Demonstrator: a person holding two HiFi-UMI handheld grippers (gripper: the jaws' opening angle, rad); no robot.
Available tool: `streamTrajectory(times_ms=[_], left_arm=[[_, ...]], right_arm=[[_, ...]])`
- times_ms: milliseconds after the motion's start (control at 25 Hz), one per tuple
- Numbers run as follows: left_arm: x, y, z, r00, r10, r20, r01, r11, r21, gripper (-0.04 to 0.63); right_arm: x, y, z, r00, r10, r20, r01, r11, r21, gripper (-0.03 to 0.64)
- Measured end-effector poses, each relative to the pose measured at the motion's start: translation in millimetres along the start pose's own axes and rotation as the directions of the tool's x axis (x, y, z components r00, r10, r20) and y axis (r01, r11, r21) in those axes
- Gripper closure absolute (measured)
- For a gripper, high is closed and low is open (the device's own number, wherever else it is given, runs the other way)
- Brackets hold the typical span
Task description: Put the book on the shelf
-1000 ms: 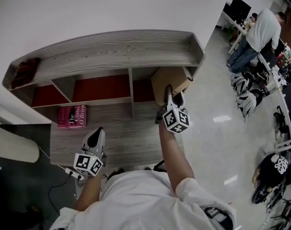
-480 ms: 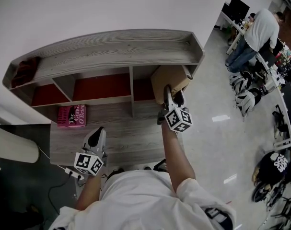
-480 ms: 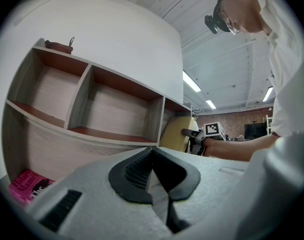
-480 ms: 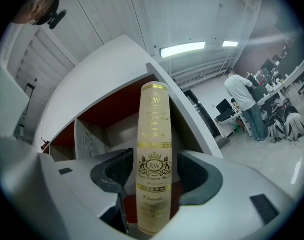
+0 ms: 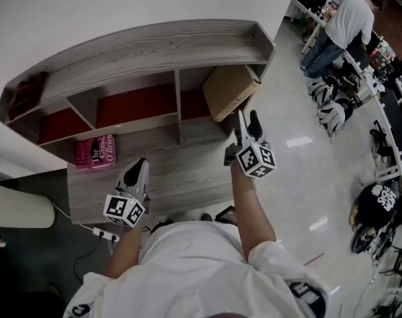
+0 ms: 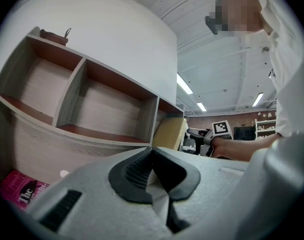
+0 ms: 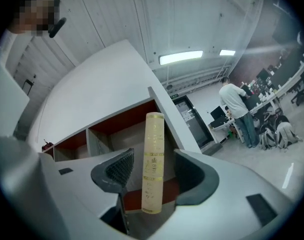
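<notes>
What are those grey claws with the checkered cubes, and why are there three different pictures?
Those claws are grabbers that a person holds, one in each hand. The cubes with black-and-white squares are part of them.

One picture comes from a camera on the person's head, looking down at both arms. The other two come from small cameras riding on each grabber, looking out along its jaws.

In front is a grey wooden shelf with red back panels. A tan book stands on end in its right-hand compartment. A pink book lies flat on the lower ledge at the left.

The right gripper has just been opening its jaws. The tan book shows in the gap between them, but the pads do not touch it, so this gripper holds nothing. The left gripper has its jaws together and is empty too.
</notes>
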State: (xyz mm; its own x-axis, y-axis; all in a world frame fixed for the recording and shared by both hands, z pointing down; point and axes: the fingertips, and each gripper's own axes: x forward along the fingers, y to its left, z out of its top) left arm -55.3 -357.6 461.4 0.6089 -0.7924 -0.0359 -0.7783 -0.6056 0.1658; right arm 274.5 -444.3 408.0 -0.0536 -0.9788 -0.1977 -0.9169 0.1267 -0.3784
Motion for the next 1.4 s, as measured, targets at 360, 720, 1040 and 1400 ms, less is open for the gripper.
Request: streamTrajectory(times_ms=[360, 720, 1040, 1400], left_arm=[[-6, 0, -6, 0.984, -0.175, -0.015, 0.175, 0.984, -0.033, 0.583], [-27, 9, -15, 0.948, -0.308, -0.083, 0.304, 0.951, -0.064, 0.583], [-11, -62, -30, 0.910, -0.411, -0.059, 0.414, 0.907, 0.072, 0.583], [-74, -162, -1, 0.856, -0.516, -0.031, 0.516, 0.848, 0.120, 0.583]], right_arm=[[-93, 40, 43, 0.998, -0.056, 0.038, 0.065, 0.950, -0.306, 0.549], [-201, 119, 81, 0.993, -0.114, 0.039, 0.120, 0.888, -0.444, 0.594], [-321, 89, 64, 0.947, -0.318, 0.051, 0.294, 0.786, -0.543, 0.598], [-444, 79, 32, 0.898, -0.439, 0.036, 0.411, 0.806, -0.426, 0.598]])
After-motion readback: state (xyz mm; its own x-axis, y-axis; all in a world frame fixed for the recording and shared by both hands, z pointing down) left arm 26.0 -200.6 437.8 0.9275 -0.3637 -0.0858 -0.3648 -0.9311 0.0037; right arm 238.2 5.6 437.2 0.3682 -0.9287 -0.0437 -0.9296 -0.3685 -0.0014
